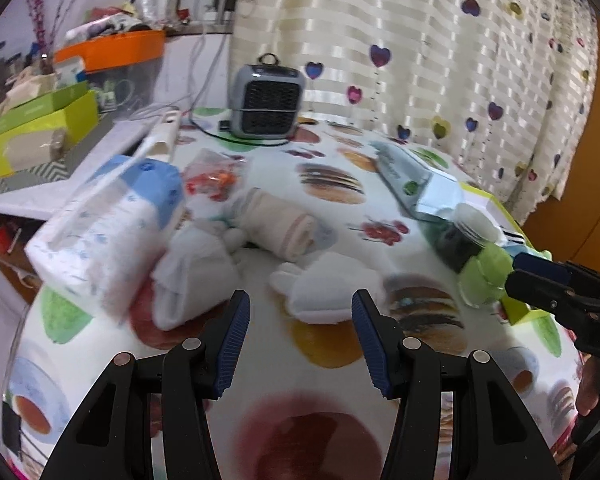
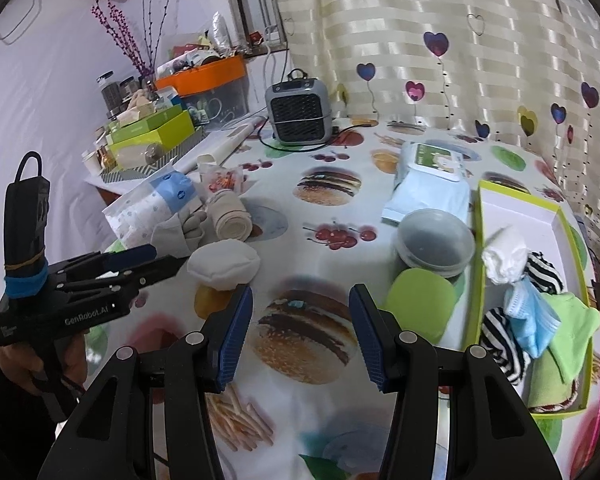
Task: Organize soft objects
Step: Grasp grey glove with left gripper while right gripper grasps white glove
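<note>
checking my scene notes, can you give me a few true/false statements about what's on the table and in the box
1. Both tongs are empty. True: the left tongs and the right tongs stand open with only tablecloth between them.
2. The green-rimmed box is empty. False: it holds a striped cloth, a blue mask, a green cloth and a white wad.
3. A white pouf lies on the tablecloth outside the box. True.
4. The small heater lies on its side. False: it stands upright at the far end of the table.
5. The rolled beige sock is in the box. False: it lies on the tablecloth beside the diaper pack.
</note>
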{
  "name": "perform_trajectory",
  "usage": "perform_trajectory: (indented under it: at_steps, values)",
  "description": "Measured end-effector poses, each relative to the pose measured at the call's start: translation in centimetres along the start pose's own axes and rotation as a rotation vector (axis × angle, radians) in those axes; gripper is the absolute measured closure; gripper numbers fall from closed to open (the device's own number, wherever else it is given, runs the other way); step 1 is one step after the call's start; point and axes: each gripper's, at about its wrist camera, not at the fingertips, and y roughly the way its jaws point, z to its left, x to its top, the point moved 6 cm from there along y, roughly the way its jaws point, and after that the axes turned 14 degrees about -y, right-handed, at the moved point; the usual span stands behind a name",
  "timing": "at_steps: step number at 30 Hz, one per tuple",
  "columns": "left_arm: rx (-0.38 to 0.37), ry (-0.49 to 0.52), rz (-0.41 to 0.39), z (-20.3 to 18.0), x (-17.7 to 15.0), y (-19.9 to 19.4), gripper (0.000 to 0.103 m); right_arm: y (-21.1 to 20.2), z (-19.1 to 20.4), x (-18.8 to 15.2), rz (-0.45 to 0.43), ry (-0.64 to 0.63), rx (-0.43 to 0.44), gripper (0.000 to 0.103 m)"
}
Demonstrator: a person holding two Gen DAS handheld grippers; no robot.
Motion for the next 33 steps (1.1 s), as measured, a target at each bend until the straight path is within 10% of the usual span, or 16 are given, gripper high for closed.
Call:
perform_trajectory:
  at_steps: [33]
  values:
    - [0.085,0.001,-0.018,6.1,3.6,3.0,0.05,11.4,5.2,2.7,0.089,-0.041,0.231,0.048]
